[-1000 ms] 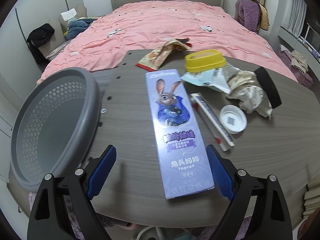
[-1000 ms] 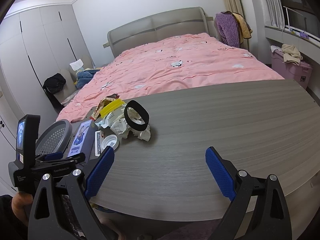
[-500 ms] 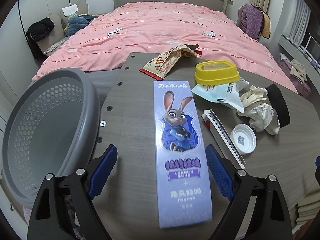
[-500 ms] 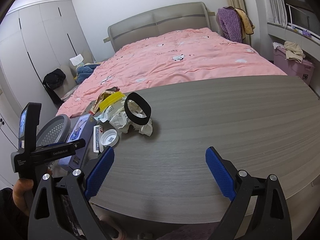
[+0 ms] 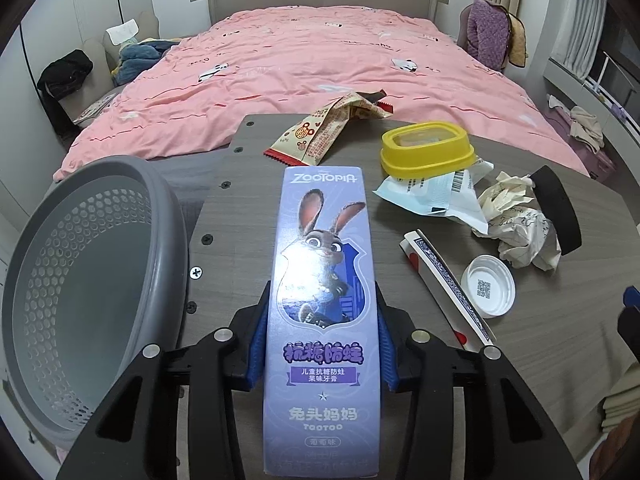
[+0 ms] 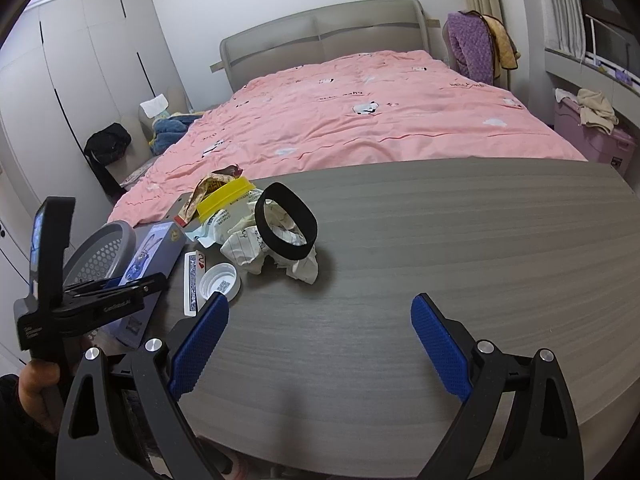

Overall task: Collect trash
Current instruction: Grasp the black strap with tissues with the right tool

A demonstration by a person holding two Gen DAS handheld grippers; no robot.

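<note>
left gripper [image 5: 322,344]: jaws were spread wide to either side of the purple toothpaste box [image 5: 322,300] a second ago; now they are closing, and the blue pads [image 5: 256,344] sit against both long edges of the box, near its middle. the box lies flat on the desk [image 5: 240,208], running straight ahead from the gripper. judgement: the grasp on the first piece of trash is forming, with lift and transfer into the basket as the step to follow.

grey basket [image 5: 88,280] sits just left of the left gripper, beside the desk edge; perforated plastic wall, thick smooth rim, nothing visible inside.

right gripper [image 6: 320,340]: jaws wide apart, nothing between them, over bare desk.

materials, ahead and right of the left gripper:
- box: glossy printed card, long flat rectangle; rigid enough for an edge grip, probably.
- snack wrapper [image 5: 324,128]: crinkled foil, torn open.
- yellow tub [image 5: 426,148]: smooth plastic, rounded rectangle.
- crumpled paper [image 5: 516,216]: soft, irregular.
- black band [image 5: 556,208]: matte ring.
- white cap [image 5: 486,290]: round, shallow.
- slim card box [image 5: 448,284]: narrow, patterned.
</note>
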